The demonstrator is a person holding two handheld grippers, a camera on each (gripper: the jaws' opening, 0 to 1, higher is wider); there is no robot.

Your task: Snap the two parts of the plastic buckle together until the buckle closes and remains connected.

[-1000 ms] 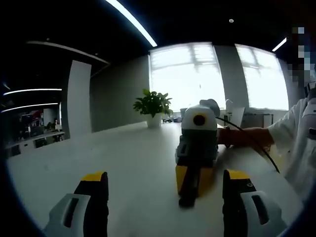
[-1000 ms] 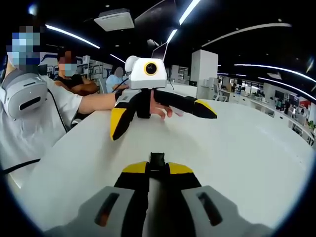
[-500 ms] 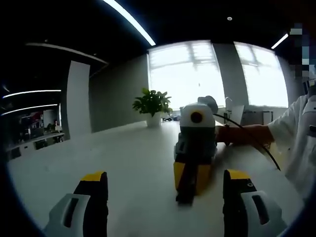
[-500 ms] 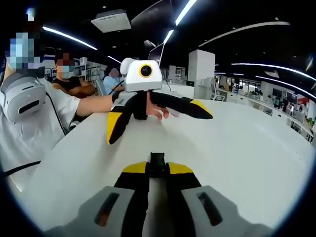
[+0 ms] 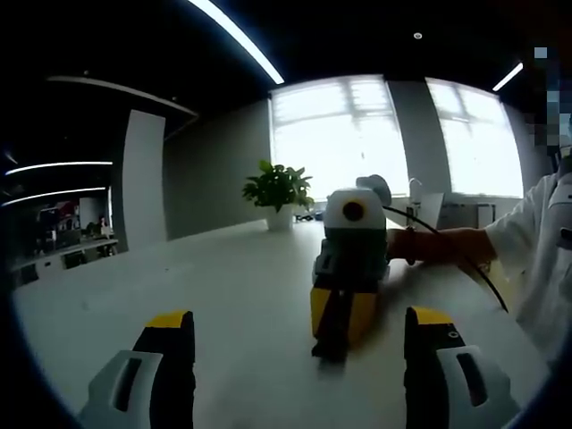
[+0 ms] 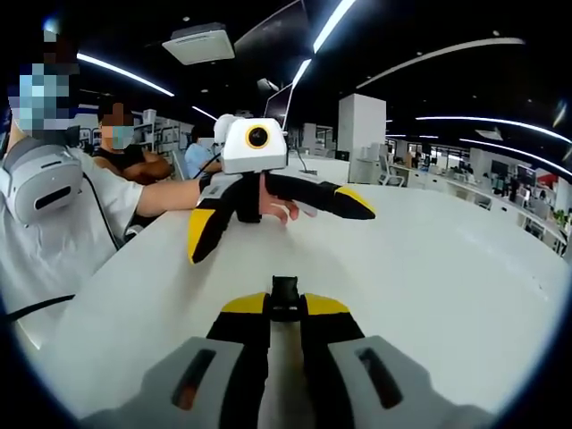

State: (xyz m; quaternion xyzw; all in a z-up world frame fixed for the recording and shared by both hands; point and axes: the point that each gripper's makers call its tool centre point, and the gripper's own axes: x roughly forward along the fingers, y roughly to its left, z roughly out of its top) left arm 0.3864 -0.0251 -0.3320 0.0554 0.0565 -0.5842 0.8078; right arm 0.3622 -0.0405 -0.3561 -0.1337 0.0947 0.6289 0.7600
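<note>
While the right gripper (image 6: 286, 306) has its jaws pressed together on a small black buckle piece (image 6: 285, 290) just above the white table (image 6: 447, 268), the left gripper (image 6: 268, 210) hangs a little way ahead with its jaws spread wide, nothing between them. From the left gripper view the same black piece (image 5: 334, 332) hangs below the closed yellow tips. I cannot see a second buckle half, so the joining looks unstarted; next, the empty gripper needs to find and pinch the mating half
</note>
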